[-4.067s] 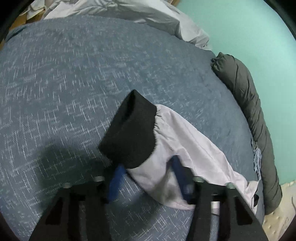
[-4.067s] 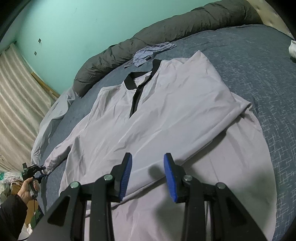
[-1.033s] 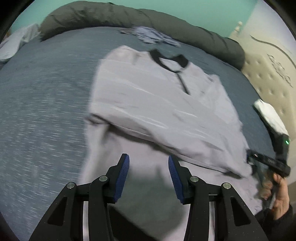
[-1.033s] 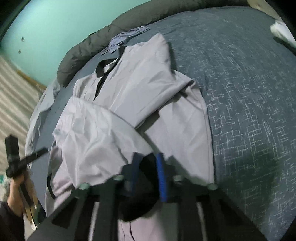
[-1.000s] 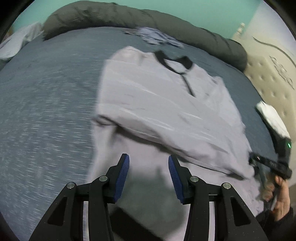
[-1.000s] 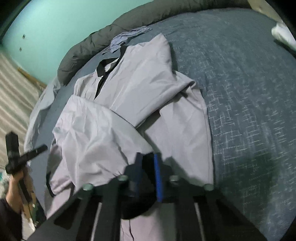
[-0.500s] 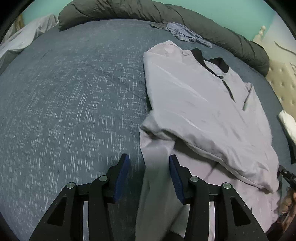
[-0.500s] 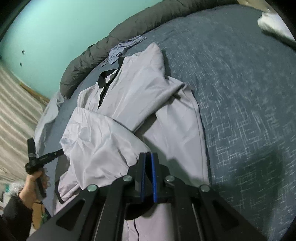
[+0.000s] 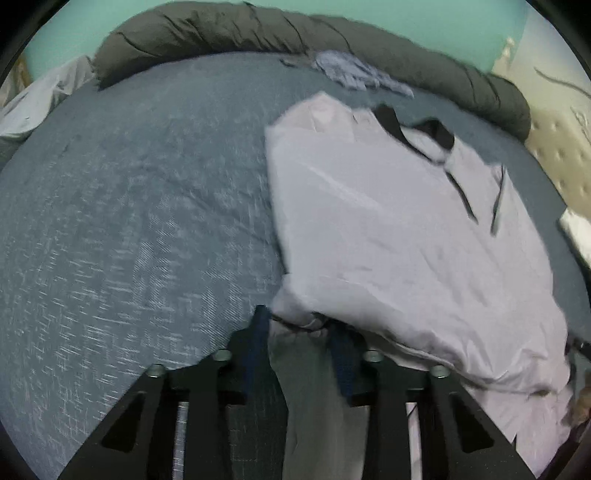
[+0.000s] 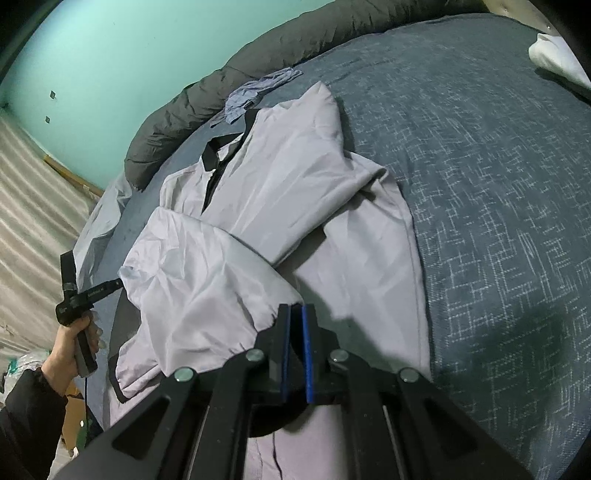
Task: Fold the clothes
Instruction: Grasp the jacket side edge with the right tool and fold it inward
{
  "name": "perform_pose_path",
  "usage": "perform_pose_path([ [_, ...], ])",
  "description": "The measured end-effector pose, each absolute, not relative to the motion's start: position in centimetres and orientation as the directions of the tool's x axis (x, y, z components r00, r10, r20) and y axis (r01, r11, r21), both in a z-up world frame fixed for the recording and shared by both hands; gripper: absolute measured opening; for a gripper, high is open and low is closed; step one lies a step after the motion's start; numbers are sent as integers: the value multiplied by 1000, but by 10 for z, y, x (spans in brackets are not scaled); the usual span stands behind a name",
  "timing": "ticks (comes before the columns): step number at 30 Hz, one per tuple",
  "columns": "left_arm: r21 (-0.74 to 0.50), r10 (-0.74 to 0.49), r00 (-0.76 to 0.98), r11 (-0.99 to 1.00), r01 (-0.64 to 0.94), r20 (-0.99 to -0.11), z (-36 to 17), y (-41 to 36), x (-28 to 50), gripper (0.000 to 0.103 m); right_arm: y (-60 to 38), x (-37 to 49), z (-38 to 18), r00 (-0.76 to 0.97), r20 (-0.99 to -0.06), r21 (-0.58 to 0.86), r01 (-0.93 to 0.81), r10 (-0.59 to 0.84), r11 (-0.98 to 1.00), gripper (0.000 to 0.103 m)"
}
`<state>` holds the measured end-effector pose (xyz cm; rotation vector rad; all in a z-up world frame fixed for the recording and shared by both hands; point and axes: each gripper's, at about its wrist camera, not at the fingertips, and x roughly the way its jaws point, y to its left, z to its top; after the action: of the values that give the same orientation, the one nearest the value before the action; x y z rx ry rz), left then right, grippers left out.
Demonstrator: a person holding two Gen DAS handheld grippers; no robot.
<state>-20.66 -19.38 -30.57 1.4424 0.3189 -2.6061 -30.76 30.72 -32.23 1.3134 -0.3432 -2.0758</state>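
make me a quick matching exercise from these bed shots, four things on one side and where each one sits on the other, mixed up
Things:
1. lilac shirt
2. rolled dark grey duvet
3. crumpled blue garment
4. black cuff

Places:
A. along the far edge of the bed, against the teal wall
B. spread on the blue bedspread, sleeves folded over its front
C. between the fingers of the right gripper
D. just beyond the shirt's black collar, beside the duvet

Pairs: 1-B, 2-A, 3-D, 4-C
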Motion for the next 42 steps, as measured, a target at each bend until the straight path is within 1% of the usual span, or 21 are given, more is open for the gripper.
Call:
perform_pose_path([
  [4,-108,-63,-557,-957,268,-828,-290,-212,-200,12,293,-300,-323,-260,-704,533,421,-661,-734,6],
  [6,-118,-78,-563,-946,303,-823,-285,-224,-195,11,283,-296,-325,-249,-713,518,443,-655,-732,6],
  [10,-61,-113,-504,-947,315,-856,-298,-228,-196,11,271,-291,-328,-251,-735,478,466,-629,-744,6],
  [12,-54,-116,-495,-947,316,-861,-303,-228,-196,11,272,-292,-327,-255,-736,475,465,-627,-747,6],
  [15,-65,-109,-486,-943,327,-867,-312,-230,-200,11,272,-293,-329,-244,-740,480,461,-627,-746,6],
  [19,-109,-73,-484,-935,338,-872,-319,-236,-197,11,266,-295,-331,-230,-761,460,469,-607,-754,6],
  [21,-133,-55,-493,-931,339,-868,-318,-239,-192,14,267,-297,-331,-228,-762,462,463,-606,-756,6],
  [24,-152,-63,-500,-914,377,-864,-307,-249,-180,14,267,-299,-329,-228,-768,454,464,-598,-760,6],
  [26,-178,-65,-532,-902,393,-845,-295,-256,-171,15,268,-297,-326,-223,-773,448,471,-594,-760,6],
  [28,-187,-77,-559,-897,400,-826,-284,-258,-167,19,267,-293,-324,-212,-783,438,480,-585,-760,6],
  [30,-179,-74,-562,-907,381,-824,-280,-254,-176,27,267,-290,-323,-206,-789,430,488,-578,-760,6],
  [34,-148,-53,-534,-934,326,-844,-287,-235,-205,28,264,-286,-322,-184,-803,419,502,-567,-756,6],
  [38,-142,-41,-501,-936,322,-864,-305,-223,-223,28,266,-281,-324,-165,-811,416,512,-562,-752,6],
  [42,-139,-41,-492,-936,324,-870,-312,-218,-230,28,271,-271,-325,-146,-816,419,516,-559,-747,5],
])
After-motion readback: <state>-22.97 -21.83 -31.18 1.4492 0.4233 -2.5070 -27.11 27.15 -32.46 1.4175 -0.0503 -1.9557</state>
